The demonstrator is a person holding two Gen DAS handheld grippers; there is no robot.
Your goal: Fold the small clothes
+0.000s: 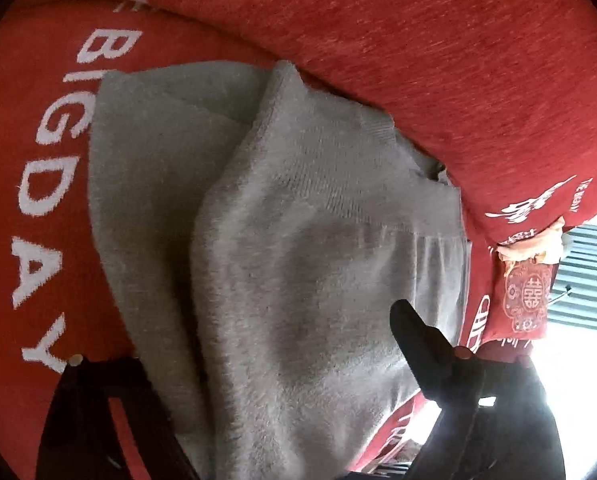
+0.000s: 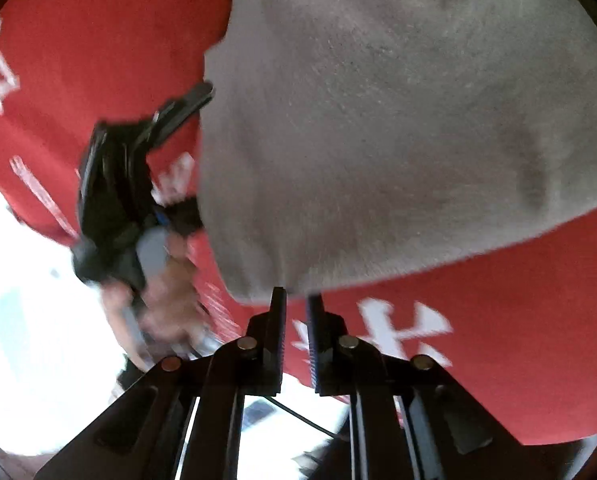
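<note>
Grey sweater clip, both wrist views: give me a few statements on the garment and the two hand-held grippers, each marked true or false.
1. The grey knit sweater lies on a red blanket with white lettering. True.
2. The blanket's lettering includes "BIG DAY". True.
3. The right hand-held gripper is spread wide, far from the sweater. False: its fingers are close together at the sweater's near edge, though blur hides whether cloth is pinched.
4. The left hand-held gripper is open, with the sweater lying between its fingers. True.
5. The sweater is neatly folded into a small square. False: it is loosely draped, with one layer over another.
</note>
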